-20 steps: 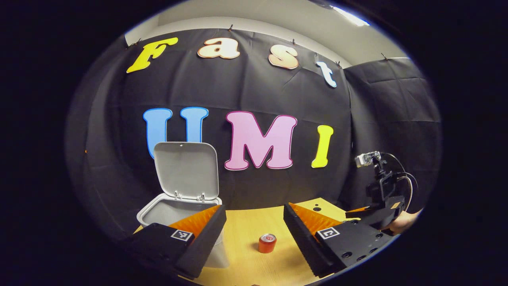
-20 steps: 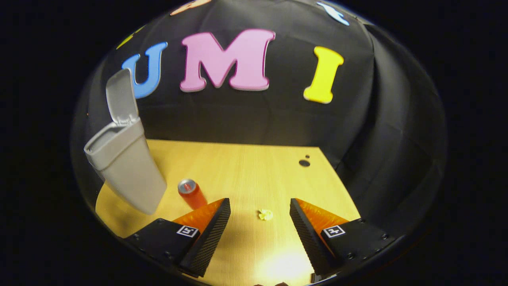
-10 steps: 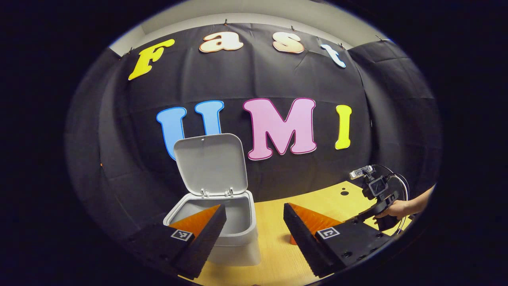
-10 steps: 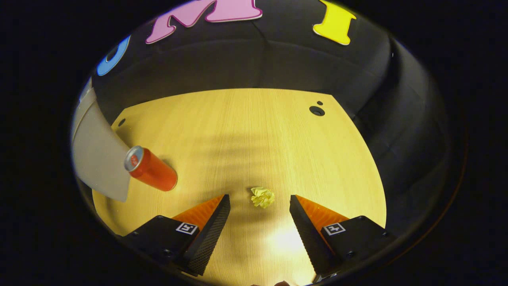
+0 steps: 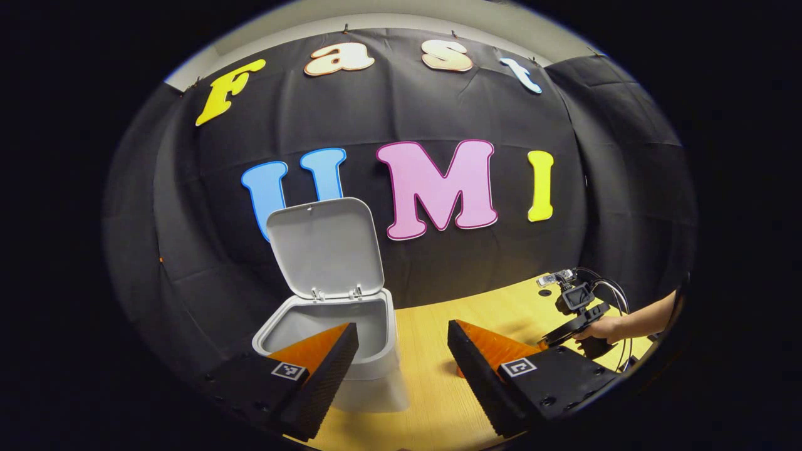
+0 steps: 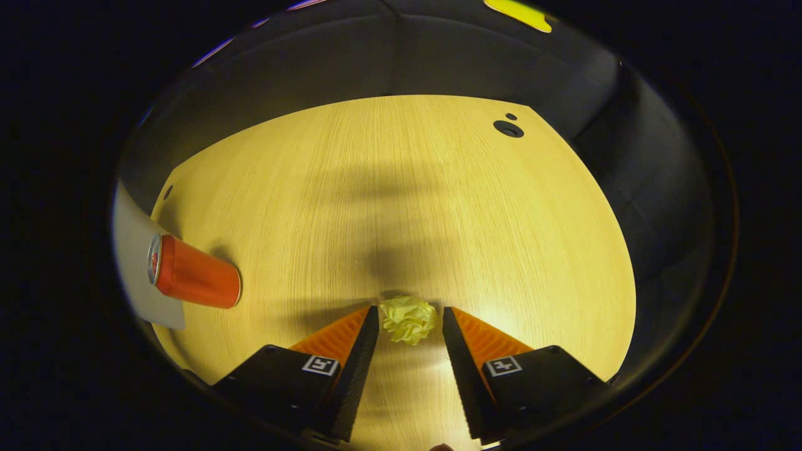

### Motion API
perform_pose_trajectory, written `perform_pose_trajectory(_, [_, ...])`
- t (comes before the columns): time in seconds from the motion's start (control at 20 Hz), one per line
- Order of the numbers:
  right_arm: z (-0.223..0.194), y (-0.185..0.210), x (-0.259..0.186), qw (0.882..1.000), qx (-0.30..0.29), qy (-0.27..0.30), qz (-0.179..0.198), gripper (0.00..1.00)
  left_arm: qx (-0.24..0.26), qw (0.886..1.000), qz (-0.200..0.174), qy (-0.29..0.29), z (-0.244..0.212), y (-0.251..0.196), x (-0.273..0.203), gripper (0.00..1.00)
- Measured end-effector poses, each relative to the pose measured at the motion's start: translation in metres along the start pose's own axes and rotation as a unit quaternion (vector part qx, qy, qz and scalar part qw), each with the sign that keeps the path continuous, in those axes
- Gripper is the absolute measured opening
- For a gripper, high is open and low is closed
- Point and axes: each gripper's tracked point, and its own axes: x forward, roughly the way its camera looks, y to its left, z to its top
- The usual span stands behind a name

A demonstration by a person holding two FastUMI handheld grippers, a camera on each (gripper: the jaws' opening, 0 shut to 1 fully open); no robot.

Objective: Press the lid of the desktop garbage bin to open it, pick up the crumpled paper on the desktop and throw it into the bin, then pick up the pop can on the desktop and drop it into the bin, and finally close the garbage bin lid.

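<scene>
The paper lies on the desk toward its near edge, between the fingers of the right gripper. Jaws are narrowed around it with a thin gap on each side; whether either pad touches it I cannot tell from this angle, so no grip assumed.

Risks from here:
- The wad is light and springy. If one finger meets it first, it likely skids sideways out of the jaws.
- A pinch at the fingertips only may let it drop on the way over.

The can stands near the desk's left edge, just beside the bin, well apart from the paper. A low carry toward the bin could knock it over.

The lid stands up, opening clear. The left gripper hangs spread and empty in front of the bin; it could crowd the drop path.
</scene>
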Motion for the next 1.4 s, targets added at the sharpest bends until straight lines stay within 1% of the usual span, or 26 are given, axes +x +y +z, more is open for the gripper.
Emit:
perform_pose_trajectory(0.05, [-0.006,0.0,0.001,1.0,0.0,0.008,0.0,0.65,-0.001,1.0,0.0,0.001,-0.001,-0.001,0.001,0.97])
perform_pose_trajectory(0.15, [-0.008,-0.004,0.004,1.0,-0.009,0.016,-0.002,0.48,-0.005,1.0,-0.001,0.002,-0.002,-0.003,0.003,0.97])
perform_pose_trajectory(0.2, [-0.005,-0.005,0.002,1.0,-0.012,0.011,0.0,0.45,-0.006,1.0,-0.002,0.003,-0.002,-0.004,0.004,0.97])
perform_pose_trajectory(0.3, [-0.004,-0.006,0.001,1.0,-0.01,0.007,0.002,0.45,-0.005,1.0,-0.005,0.002,-0.004,-0.006,0.005,0.97])
perform_pose_trajectory(0.4, [0.001,-0.004,-0.002,1.0,-0.004,-0.006,0.008,0.4,-0.002,1.0,-0.006,0.001,-0.005,-0.005,0.005,0.96])
perform_pose_trajectory(0.5, [0.008,-0.001,-0.004,1.0,-0.003,-0.022,0.014,0.4,-0.003,1.0,-0.011,0.0,-0.005,-0.009,0.002,0.97])
perform_pose_trajectory(0.55, [0.01,0.0,-0.005,0.999,-0.003,-0.029,0.019,0.27,-0.004,1.0,-0.013,0.0,-0.005,-0.01,0.002,0.97])
perform_pose_trajectory(0.6, [0.015,0.002,-0.009,0.999,-0.002,-0.041,0.026,0.4,-0.004,1.0,-0.015,-0.002,-0.004,-0.011,0.001,0.97])
perform_pose_trajectory(0.65, [0.02,0.003,-0.011,0.998,-0.001,-0.055,0.034,0.27,-0.003,1.0,-0.017,-0.003,-0.005,-0.011,-0.001,0.97])
perform_pose_trajectory(0.7, [0.028,0.007,-0.015,0.997,-0.001,-0.071,0.043,0.4,-0.002,1.0,-0.017,-0.004,-0.005,-0.011,-0.002,0.97])
perform_pose_trajectory(0.8, [0.043,0.014,-0.024,0.993,-0.011,-0.102,0.063,0.4,-0.002,1.0,-0.02,-0.005,-0.006,-0.011,-0.005,0.97])
perform_pose_trajectory(0.85, [0.053,0.016,-0.027,0.991,-0.021,-0.113,0.067,0.4,-0.003,1.0,-0.022,-0.005,-0.008,-0.011,-0.007,0.96])
perform_pose_trajectory(0.9, [0.06,0.017,-0.034,0.989,-0.032,-0.127,0.073,0.24,-0.004,1.0,-0.023,-0.006,-0.008,-0.011,-0.009,0.97])
perform_pose_trajectory(0.95, [0.075,0.022,-0.04,0.986,-0.045,-0.143,0.078,0.4,-0.005,1.0,-0.023,-0.007,-0.008,-0.01,-0.011,0.97])
perform_pose_trajectory(1.0, [0.087,0.028,-0.047,0.982,-0.058,-0.158,0.087,0.4,-0.007,1.0,-0.023,-0.008,-0.008,-0.01,-0.014,0.97])
perform_pose_trajectory(1.1, [0.105,0.053,-0.084,0.973,-0.082,-0.185,0.114,0.4,-0.01,1.0,-0.021,-0.009,-0.011,-0.006,-0.019,0.97])
perform_pose_trajectory(1.2, [0.122,0.092,-0.117,0.961,-0.106,-0.212,0.145,0.4,-0.013,1.0,-0.015,-0.008,-0.015,-0.001,-0.025,0.97])
perform_pose_trajectory(1.3, [0.138,0.129,-0.142,0.946,-0.147,-0.239,0.163,0.4,-0.019,1.0,-0.006,-0.008,-0.016,0.007,-0.031,0.96])
perform_pose_trajectory(1.4, [0.151,0.168,-0.167,0.928,-0.189,-0.266,0.177,0.4,-0.022,1.0,0.001,-0.008,-0.018,0.014,-0.036,0.97])
